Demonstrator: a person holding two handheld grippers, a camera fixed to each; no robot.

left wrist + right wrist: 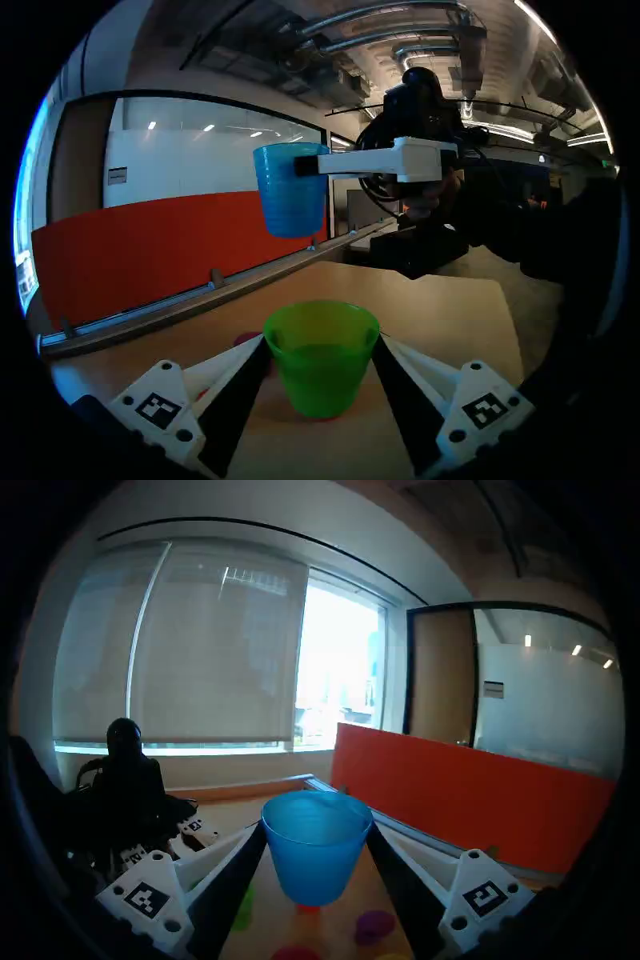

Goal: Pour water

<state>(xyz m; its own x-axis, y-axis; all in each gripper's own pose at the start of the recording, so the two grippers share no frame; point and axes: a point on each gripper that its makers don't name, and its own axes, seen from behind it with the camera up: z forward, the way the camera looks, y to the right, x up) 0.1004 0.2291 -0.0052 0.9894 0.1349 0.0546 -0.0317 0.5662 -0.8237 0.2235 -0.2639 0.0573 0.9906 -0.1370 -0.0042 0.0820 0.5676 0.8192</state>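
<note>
A green cup (322, 360) stands upright on the wooden table (448, 312), over a pink spot. My left gripper (320, 344) is shut on it, one finger on each side. A level line inside the cup suggests liquid. Higher up and farther off, a blue cup (288, 188) hangs upright in the air, gripped at its rim by my right gripper (306, 166), which a hand (436, 196) holds. In the right gripper view the blue cup (316, 856) sits between my right gripper's (316, 828) fingers, above the table. The left gripper (172, 838) appears dark at the lower left.
An orange partition (160, 240) with a metal rail (200, 298) runs along the table's far edge. Coloured round spots lie on the table below the blue cup: purple (374, 925), red (307, 909) and green (245, 916). A bright window (336, 672) is behind.
</note>
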